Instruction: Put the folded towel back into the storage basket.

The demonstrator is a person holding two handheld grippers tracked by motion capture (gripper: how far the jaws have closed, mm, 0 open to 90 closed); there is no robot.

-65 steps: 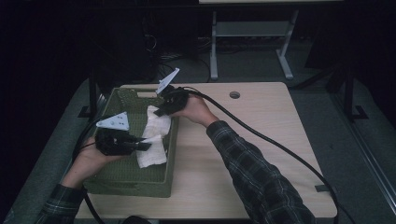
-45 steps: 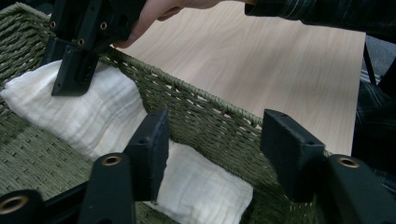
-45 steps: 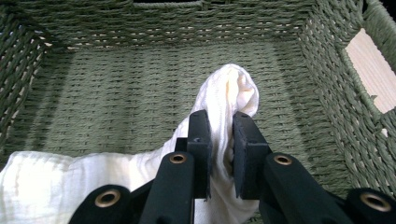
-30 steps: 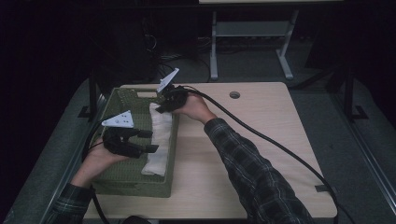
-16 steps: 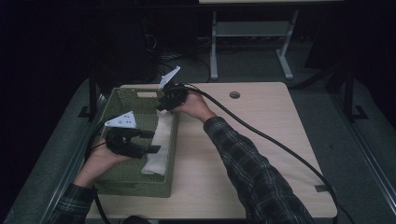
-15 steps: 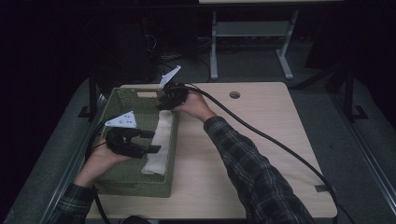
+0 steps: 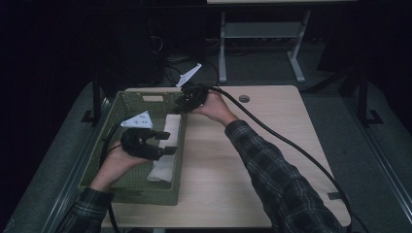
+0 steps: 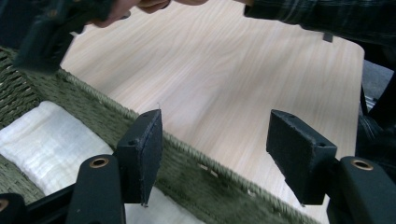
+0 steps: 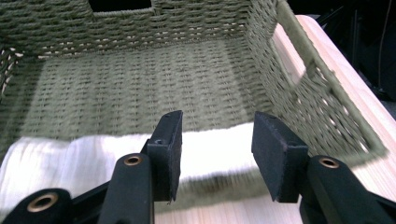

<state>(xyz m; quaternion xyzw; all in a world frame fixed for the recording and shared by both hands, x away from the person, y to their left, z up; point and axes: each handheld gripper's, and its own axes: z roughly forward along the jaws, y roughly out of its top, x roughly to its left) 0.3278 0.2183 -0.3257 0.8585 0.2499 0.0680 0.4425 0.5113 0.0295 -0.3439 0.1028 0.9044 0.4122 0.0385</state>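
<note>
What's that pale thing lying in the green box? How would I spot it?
On the wooden table, find the green woven basket at its left end. Along the basket's right-hand wall lies a folded white cloth: soft, ribbed, and the one pale thing against the green weave.

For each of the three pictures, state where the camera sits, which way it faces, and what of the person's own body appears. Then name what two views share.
High view: above the person's side, facing forward and down on the table; both forearms, left gripper, right gripper.
Left gripper view: rides the left gripper, open, facing across the basket rim to the table.
Right gripper view: rides the right gripper, open, facing into the basket.
Shared: all show the white towel.
</note>
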